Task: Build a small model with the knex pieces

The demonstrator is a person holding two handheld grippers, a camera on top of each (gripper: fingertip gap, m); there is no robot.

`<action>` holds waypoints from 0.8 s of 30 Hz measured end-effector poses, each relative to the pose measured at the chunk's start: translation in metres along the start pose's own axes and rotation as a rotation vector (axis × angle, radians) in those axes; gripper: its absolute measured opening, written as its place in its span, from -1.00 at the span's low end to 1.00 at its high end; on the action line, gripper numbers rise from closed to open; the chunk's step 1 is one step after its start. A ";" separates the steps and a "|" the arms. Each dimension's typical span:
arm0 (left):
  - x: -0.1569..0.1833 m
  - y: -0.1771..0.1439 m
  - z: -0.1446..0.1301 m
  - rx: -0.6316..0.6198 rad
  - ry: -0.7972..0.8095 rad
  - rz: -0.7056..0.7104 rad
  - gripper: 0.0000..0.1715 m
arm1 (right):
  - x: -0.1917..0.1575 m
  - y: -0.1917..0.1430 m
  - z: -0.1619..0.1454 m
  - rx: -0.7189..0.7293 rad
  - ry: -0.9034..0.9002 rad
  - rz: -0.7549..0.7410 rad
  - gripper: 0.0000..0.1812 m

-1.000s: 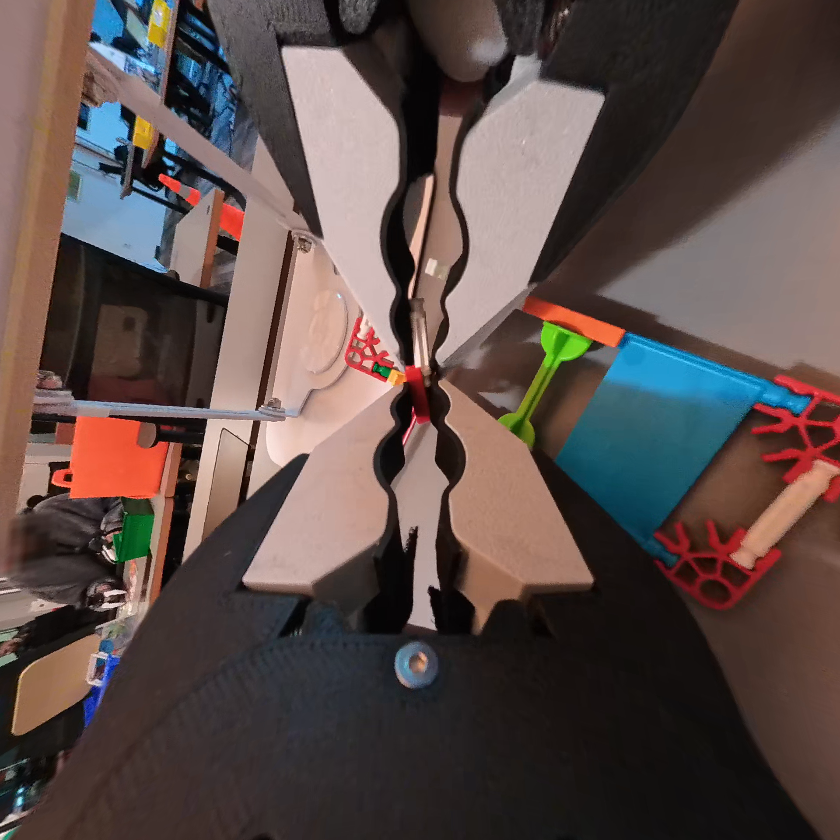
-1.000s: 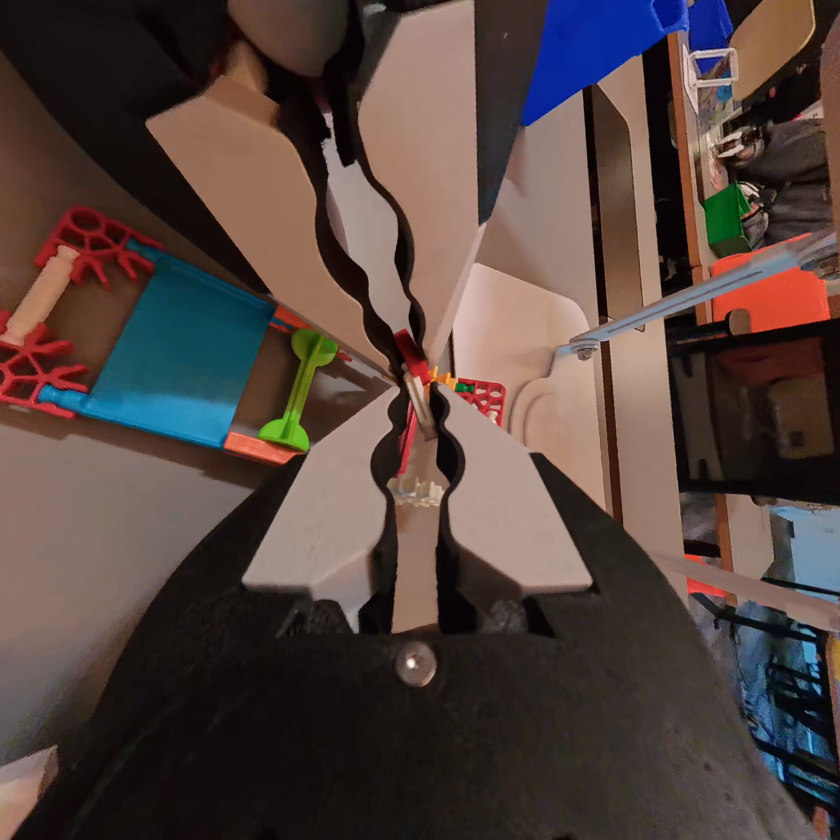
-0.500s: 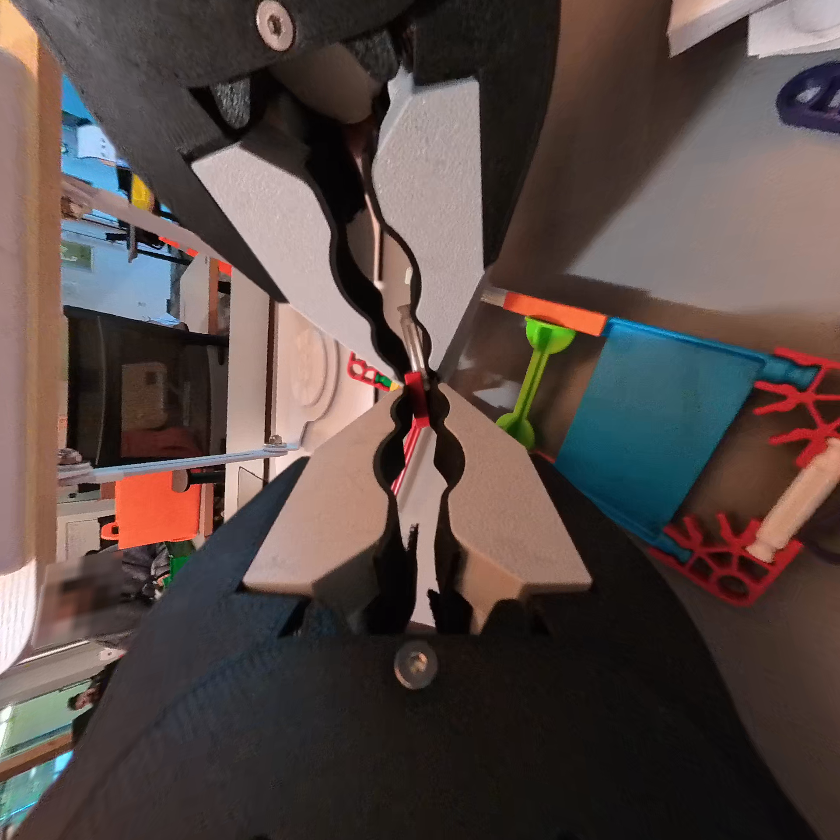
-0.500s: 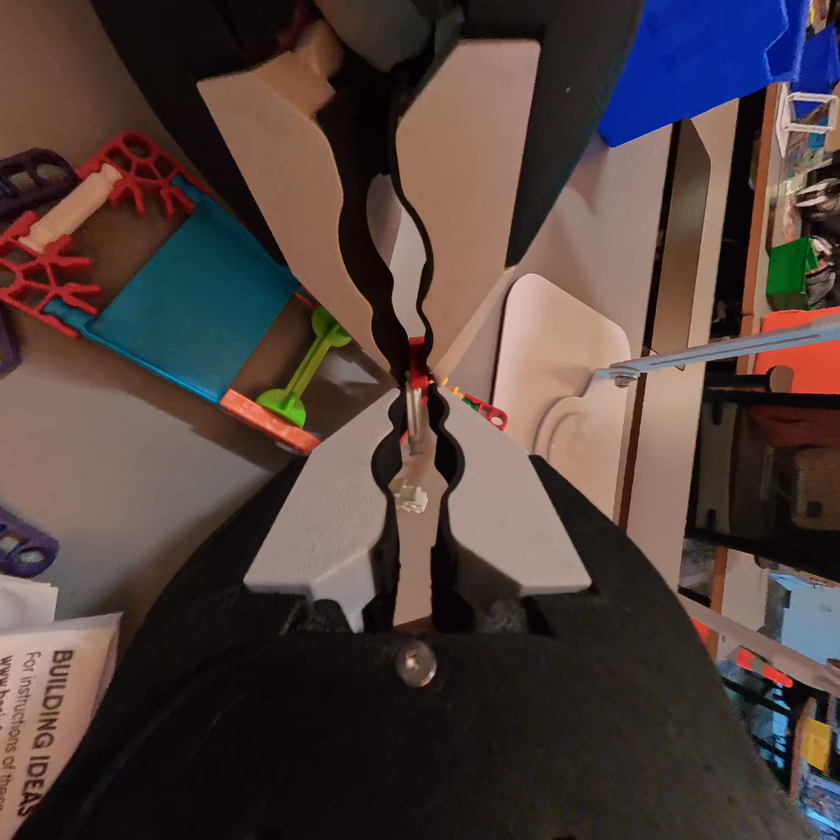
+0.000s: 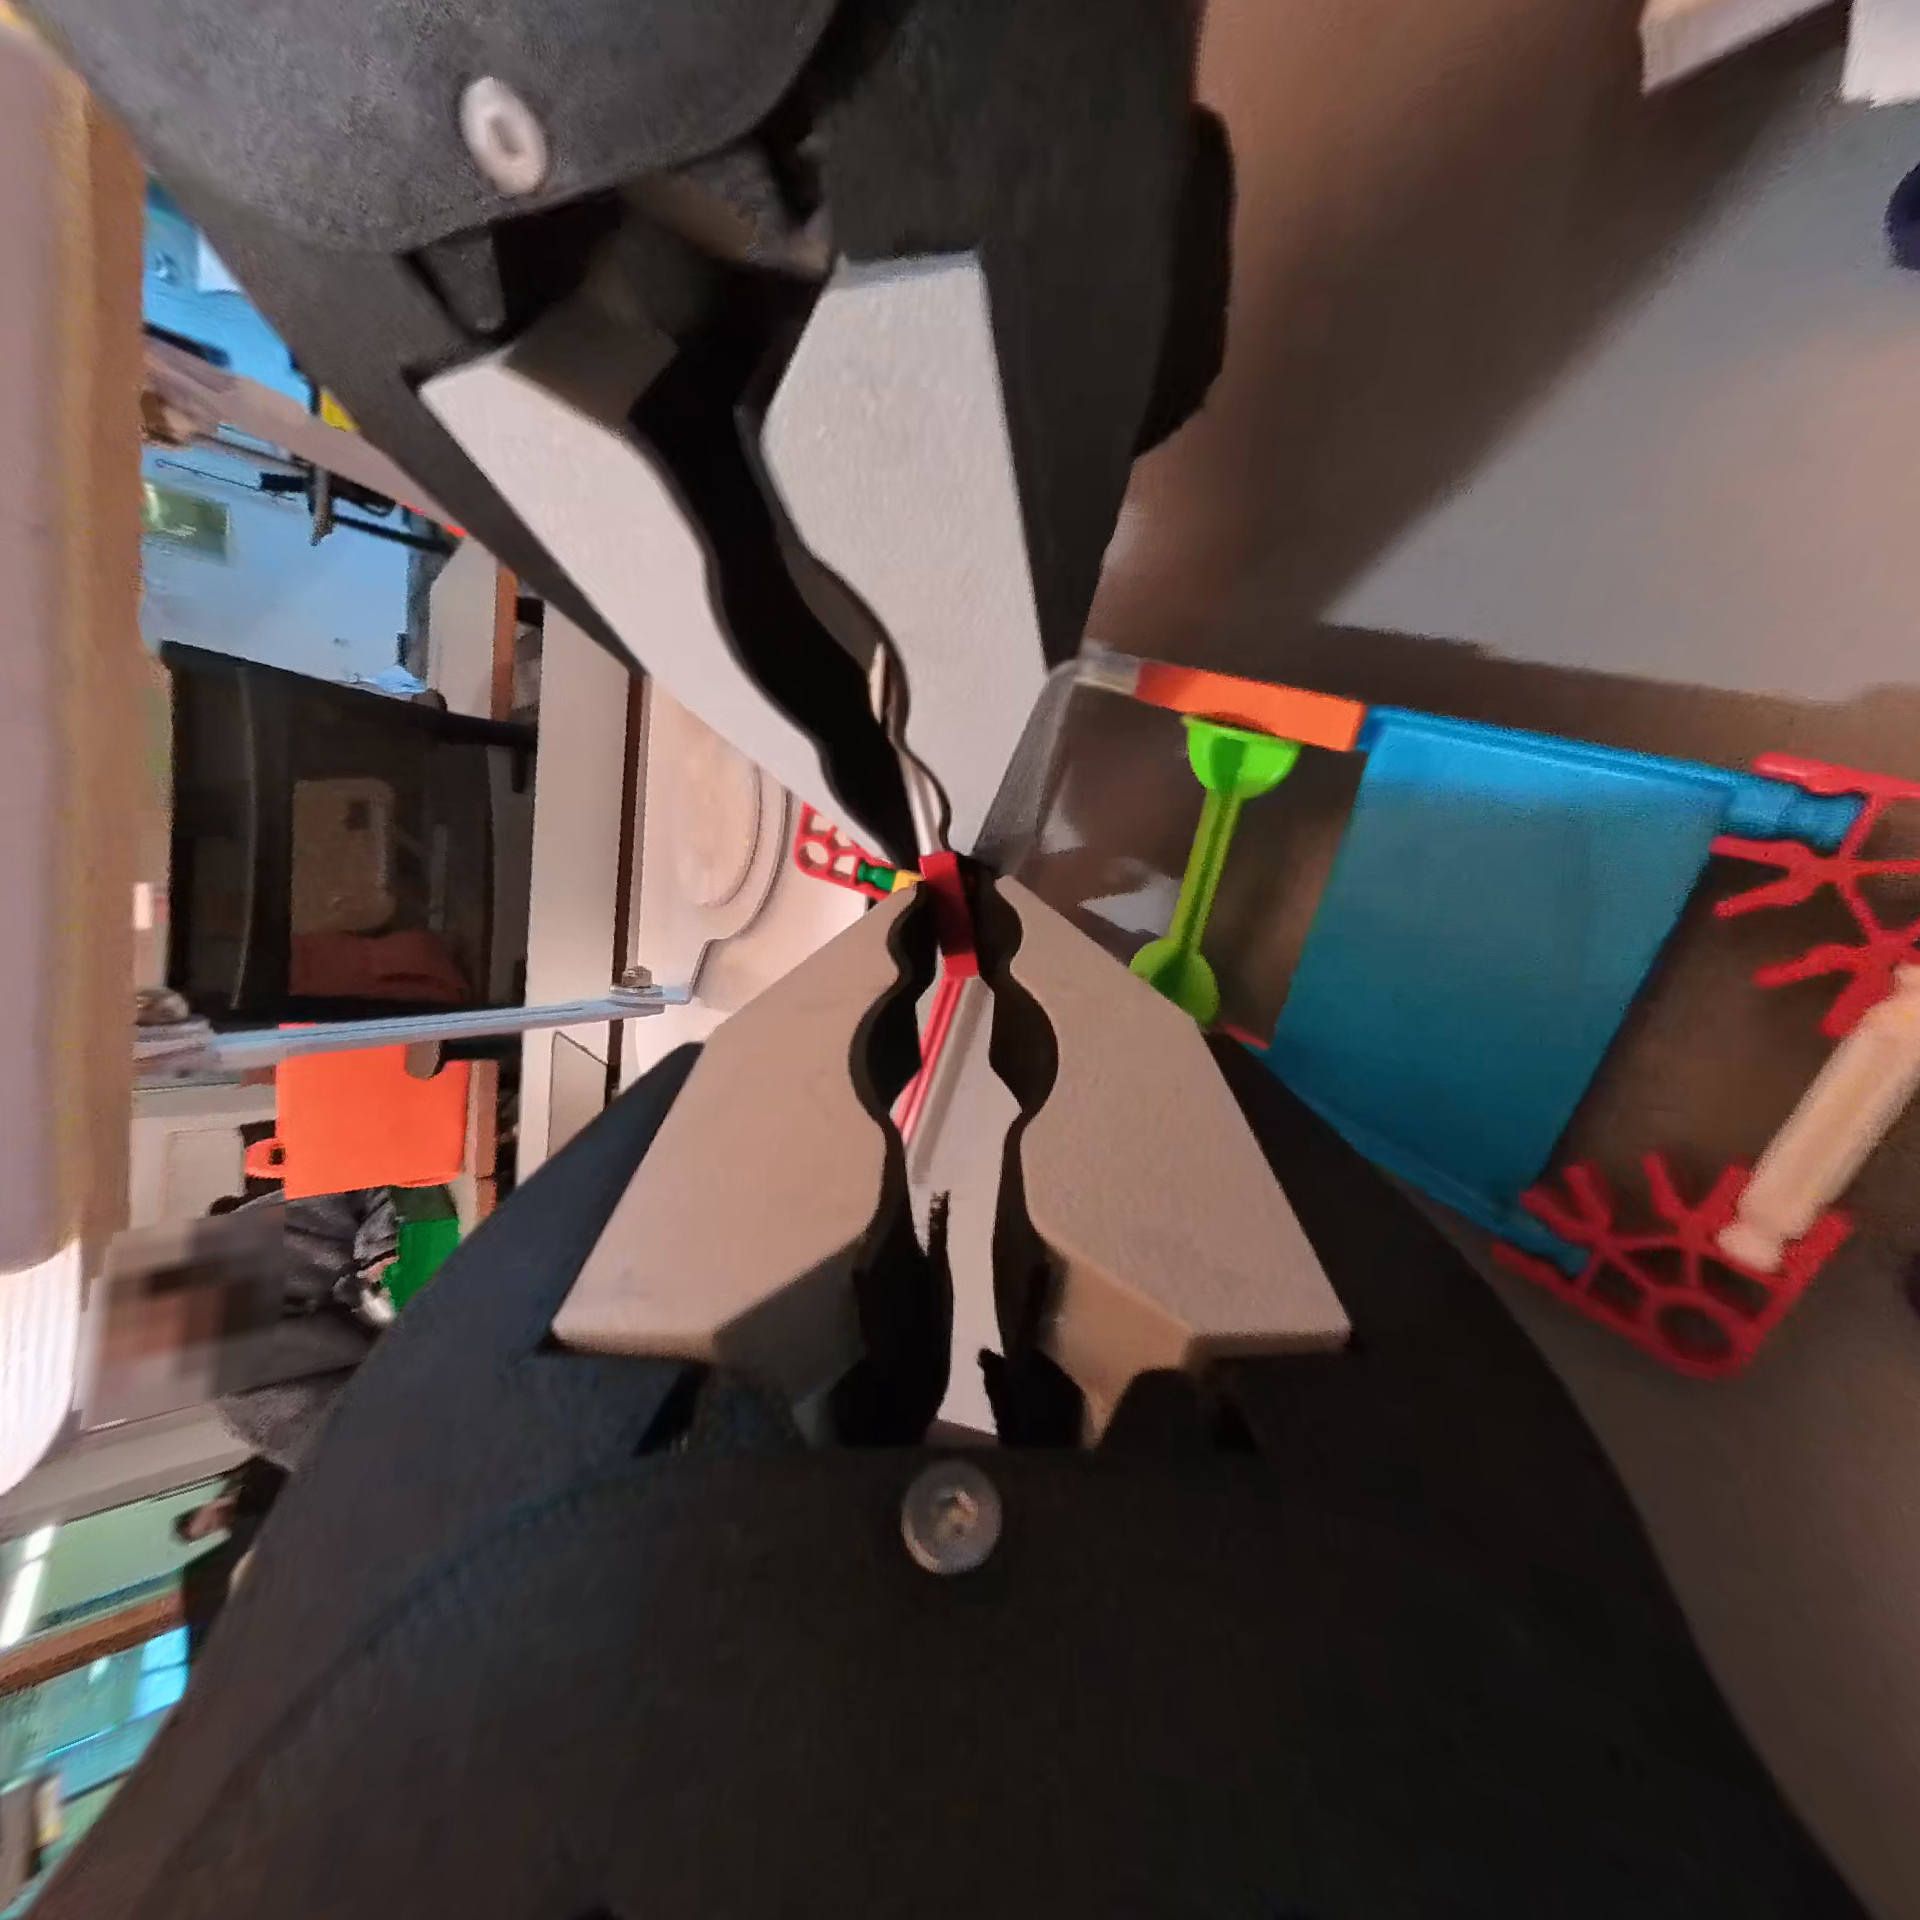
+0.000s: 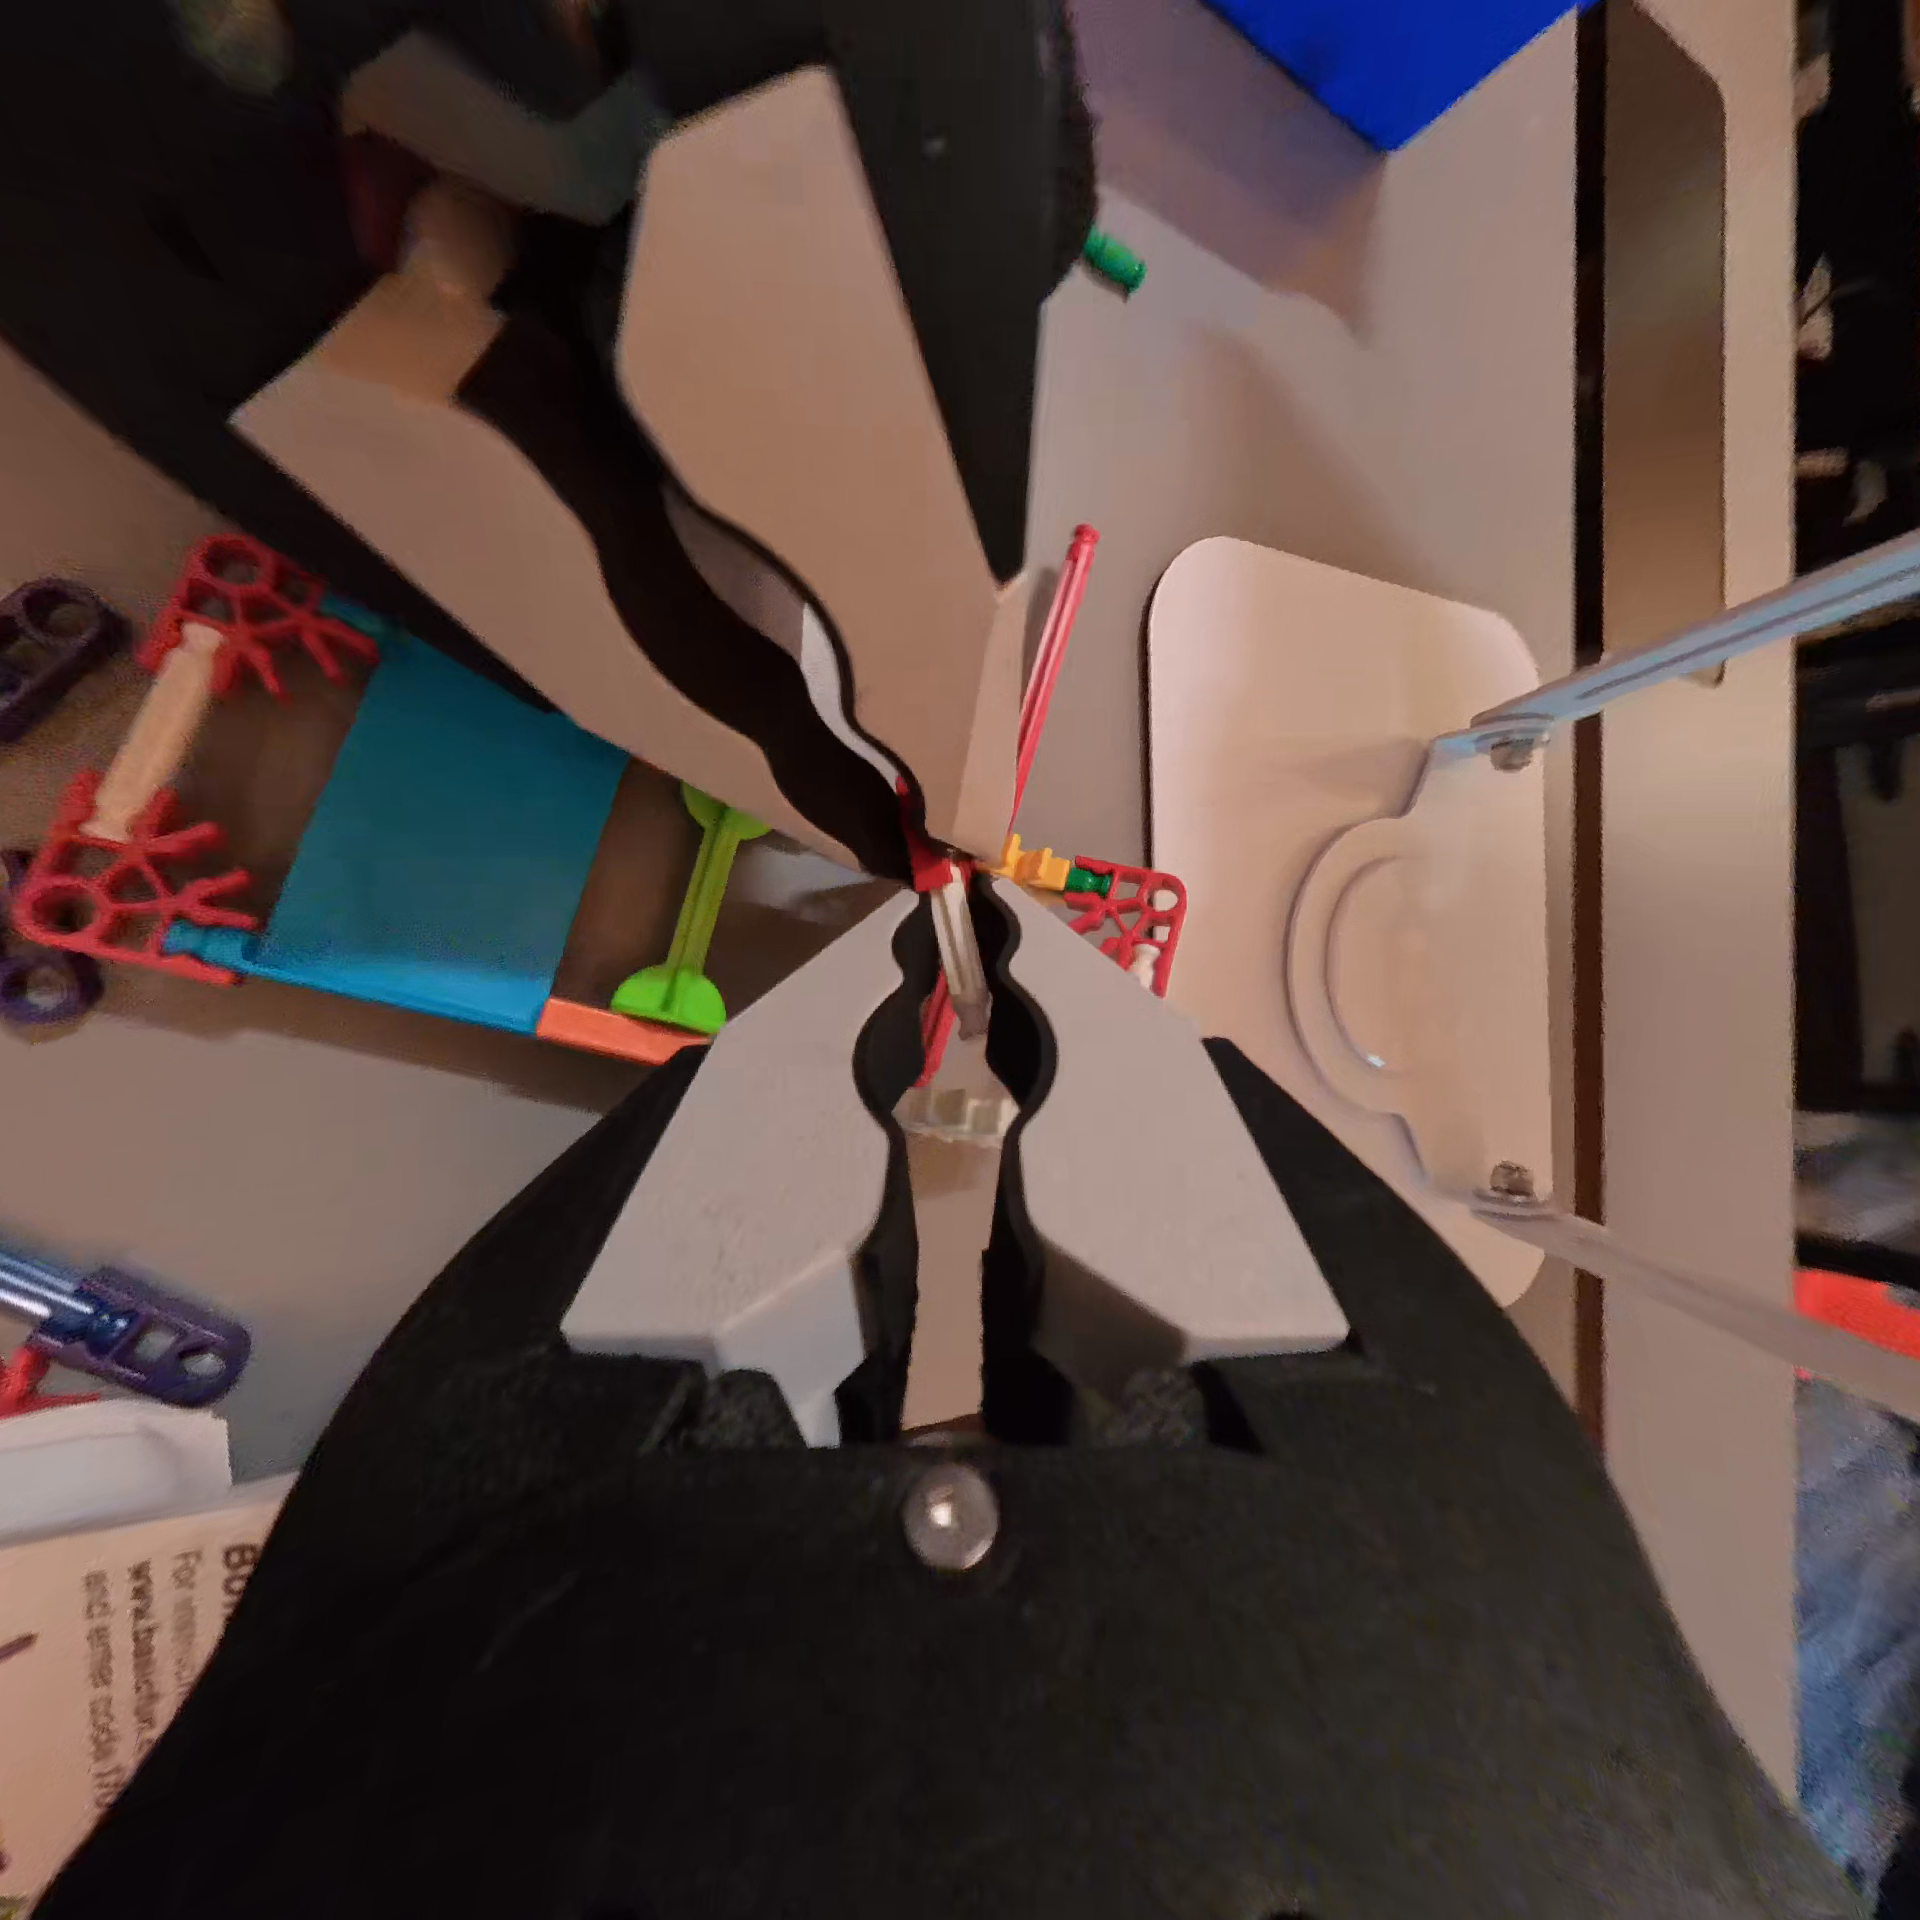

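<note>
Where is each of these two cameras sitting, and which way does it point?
Left wrist view: on the left gripper, facing the right gripper's fingers tip to tip; own grey fingers show.
Right wrist view: on the right gripper, facing back at the left gripper's fingers.
Shared: red connector, blue panel, green rod.

Red rod (image 6: 1051,665) partly hidden behind fingers (image 6: 810,499), purple connector (image 6: 47,634) cut off

Two matching handheld grippers are showing. The left gripper (image 5: 951,899) is wearing a matte black, grainy shell with one silver screw (image 5: 950,1513) at its centre. Its pale grey fingers (image 5: 764,1122) are tapering to points, their inner edges lined with wavy black padding. The right gripper (image 6: 951,894) is looking identical, screw (image 6: 948,1521) included.
</note>
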State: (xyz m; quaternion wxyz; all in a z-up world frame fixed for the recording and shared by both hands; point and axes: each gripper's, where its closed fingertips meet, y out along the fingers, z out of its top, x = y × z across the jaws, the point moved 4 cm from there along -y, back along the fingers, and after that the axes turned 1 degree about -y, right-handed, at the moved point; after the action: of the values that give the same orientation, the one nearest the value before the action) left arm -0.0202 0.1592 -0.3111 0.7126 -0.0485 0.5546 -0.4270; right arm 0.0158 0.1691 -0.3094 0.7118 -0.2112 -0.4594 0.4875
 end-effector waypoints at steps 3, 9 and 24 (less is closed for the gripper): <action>-0.002 0.000 -0.001 -0.012 0.017 0.015 -0.97 | 0.001 0.000 0.002 -0.005 0.020 -0.015 -0.97; -0.003 -0.003 -0.008 0.011 0.015 -0.032 -0.94 | -0.006 -0.003 0.000 -0.031 -0.105 -0.014 -0.86; -0.006 -0.002 -0.017 0.011 0.012 -0.022 -0.96 | 0.010 -0.029 -0.021 0.025 0.022 0.036 -0.75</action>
State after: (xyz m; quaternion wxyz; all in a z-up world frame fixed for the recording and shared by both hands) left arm -0.0358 0.1688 -0.3120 0.7047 -0.0483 0.5561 -0.4381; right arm 0.0491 0.1688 -0.2929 0.7105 -0.2161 -0.4413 0.5038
